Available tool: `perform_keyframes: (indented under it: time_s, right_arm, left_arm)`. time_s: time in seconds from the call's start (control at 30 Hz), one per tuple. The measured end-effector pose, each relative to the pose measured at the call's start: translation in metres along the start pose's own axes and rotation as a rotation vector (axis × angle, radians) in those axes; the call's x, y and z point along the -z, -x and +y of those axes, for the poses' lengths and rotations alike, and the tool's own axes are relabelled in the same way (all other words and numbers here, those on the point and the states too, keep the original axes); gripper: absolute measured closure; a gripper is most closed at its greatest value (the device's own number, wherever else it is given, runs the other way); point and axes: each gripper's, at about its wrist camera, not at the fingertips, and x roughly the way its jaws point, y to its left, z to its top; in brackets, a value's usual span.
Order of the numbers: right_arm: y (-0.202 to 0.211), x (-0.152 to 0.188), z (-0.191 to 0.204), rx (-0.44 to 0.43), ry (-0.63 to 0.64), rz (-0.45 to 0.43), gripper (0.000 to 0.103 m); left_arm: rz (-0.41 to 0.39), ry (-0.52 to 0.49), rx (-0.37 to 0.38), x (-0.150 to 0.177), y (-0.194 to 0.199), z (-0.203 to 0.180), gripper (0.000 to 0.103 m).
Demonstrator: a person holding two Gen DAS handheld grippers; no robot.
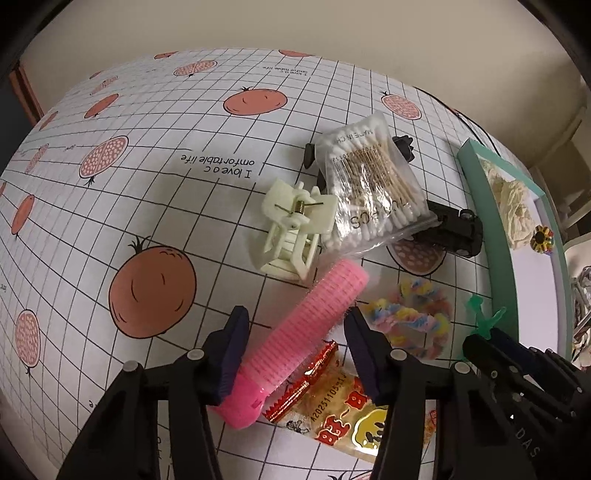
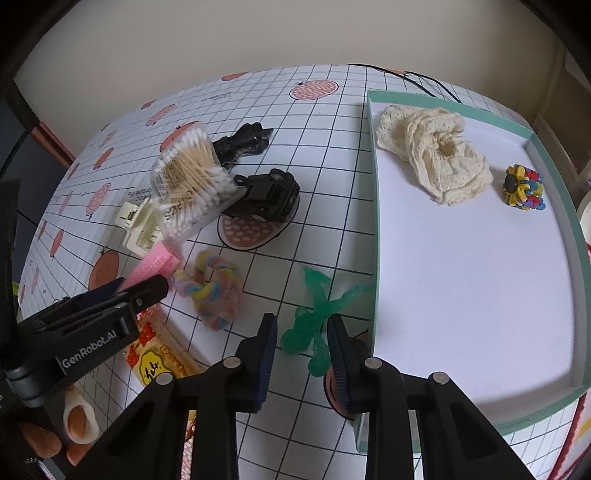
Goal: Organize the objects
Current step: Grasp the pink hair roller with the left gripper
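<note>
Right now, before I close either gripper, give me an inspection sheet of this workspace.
Surface: checked tablecloth with fruit prints.
Job's things: pink hair roller, cream claw clip, cotton swab bag, pastel scrunchie, green toy, two black items, snack packet. Tray holds lace cloth and flower clip.
Clutter: nothing seen.
Grippers: left gripper open astride roller; right gripper open around green toy.
Cables: black cable behind tray.
Surroundings: plain wall.
</note>
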Motion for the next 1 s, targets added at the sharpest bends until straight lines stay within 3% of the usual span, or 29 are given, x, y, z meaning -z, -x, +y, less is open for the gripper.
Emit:
perform_keyframes:
  time_s: [0.33,0.47,0.6,1.0]
  right_arm:
    - [-0.004,-0.002,0.002,-0.008,-0.005,0.0,0.075]
    - [-0.004,-0.002,0.001,-0.017,-0.01,0.0,0.076]
    - [-0.001,0.0,0.002,-0.018,-0.006,-0.001,0.077]
    - [0.007,0.0,0.002,-0.035,-0.004,-0.012,0.078]
  left_arm:
    - [-0.01,0.003,-0.011,-0.001,0.0,0.001,0.052]
    - [-0.011,0.011,-0.009,0.0,0.0,0.001,0.057]
    - [-0.006,0.006,0.0,-0.001,0.0,-0.001,0.069]
    - [0.009,0.026,0.027,-0.002,0.003,0.005,0.076]
